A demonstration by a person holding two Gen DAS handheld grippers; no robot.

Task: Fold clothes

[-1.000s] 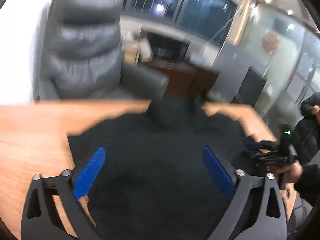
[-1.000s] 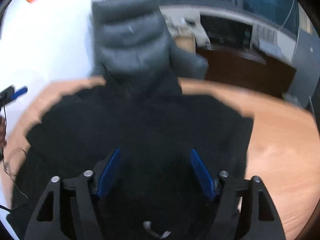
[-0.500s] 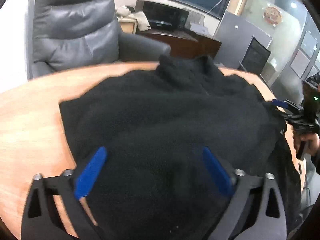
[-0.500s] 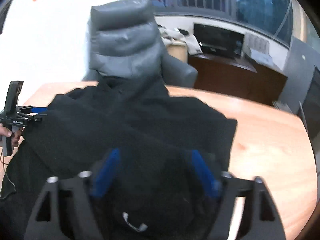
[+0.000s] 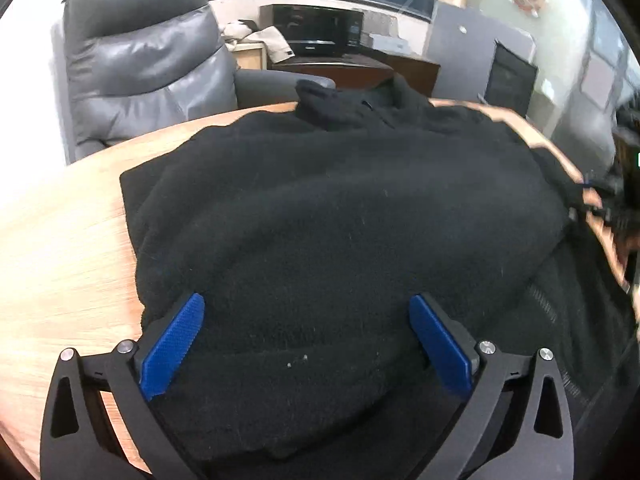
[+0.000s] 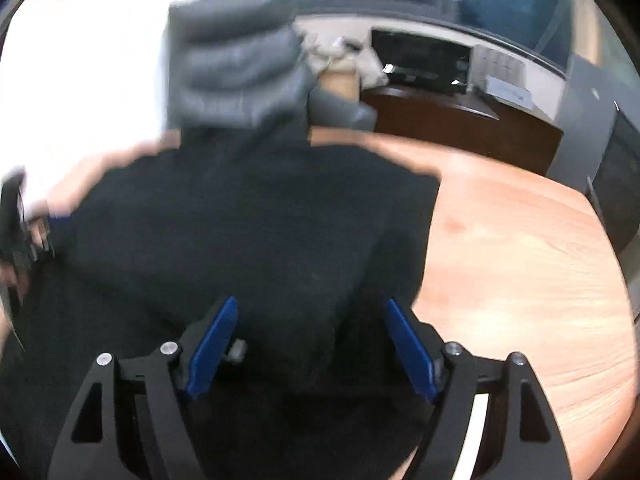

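Your left gripper (image 5: 306, 344) hangs low over the black fleece (image 5: 344, 216), its jaws spread wide and opening a touch more; the blue pads (image 5: 172, 346) sit over the near part of the cloth with fleece lying under and between them, but they do not press on it. Your right gripper (image 6: 310, 346) is over the same fleece (image 6: 240, 232) from the other side, jaws apart and closing a little, with dark cloth between them and no pinch that shows; this view is blurred.

The fleece lies in a broad heap on the wooden tabletop (image 5: 60, 248), its collar bunched at the far edge. Bare wood shows to the left in the left view and to the right in the right view (image 6: 520, 264).

A grey leather chair (image 5: 144, 60) stands just behind the tabletop, with a dark cabinet (image 5: 344, 68) and a black screen (image 5: 316, 32) farther back. Your right hand (image 5: 612, 216) shows, blurred, at the right edge of the left view. Nothing lies on top of the fleece.

Compared with a second ago, the fleece fills more of the left view and the left jaws stand wider; the right jaws are also farther apart than they were then.
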